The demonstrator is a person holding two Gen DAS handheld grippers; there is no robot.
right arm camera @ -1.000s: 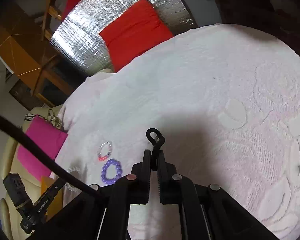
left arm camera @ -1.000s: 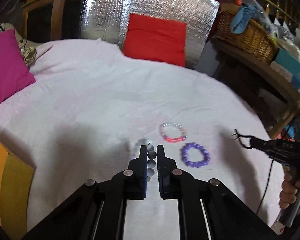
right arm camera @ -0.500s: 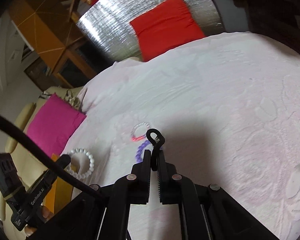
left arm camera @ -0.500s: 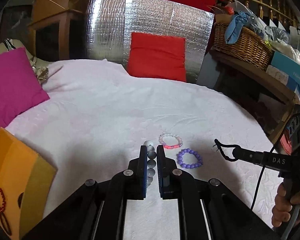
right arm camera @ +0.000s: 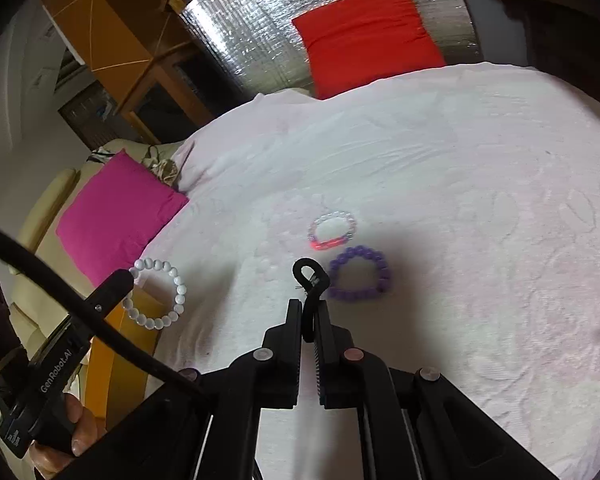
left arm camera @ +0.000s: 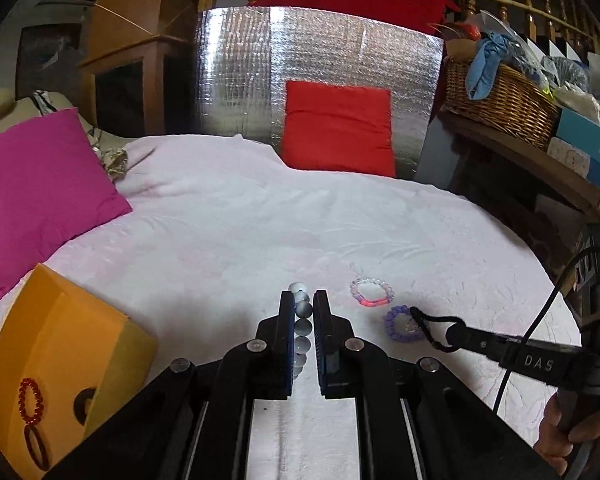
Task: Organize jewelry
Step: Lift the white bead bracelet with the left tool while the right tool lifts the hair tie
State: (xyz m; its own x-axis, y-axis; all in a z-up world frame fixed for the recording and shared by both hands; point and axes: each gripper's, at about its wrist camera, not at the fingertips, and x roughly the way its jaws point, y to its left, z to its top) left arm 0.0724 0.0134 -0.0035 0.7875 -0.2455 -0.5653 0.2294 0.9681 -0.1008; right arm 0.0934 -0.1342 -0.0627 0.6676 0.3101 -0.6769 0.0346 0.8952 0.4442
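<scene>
Two bracelets, a red beaded one and a darker ring, already lie in the orange box point(left arm camera: 60, 368), low and left of the left gripper point(left arm camera: 302, 304). That gripper is closed on the white bead bracelet point(left arm camera: 301, 312), lifted off the bed point(left arm camera: 260, 224) with its ring edge-on along the fingers (beads strung forward). The right gripper point(right arm camera: 309, 312) is clamped on a black hair tie point(right arm camera: 309, 280), its loop pointing ahead. Left to sort: the purple bead bracelet point(right arm camera: 358, 274), just right of that loop, and the pink-and-clear bracelet point(right arm camera: 332, 230) beyond, both lying flat.
</scene>
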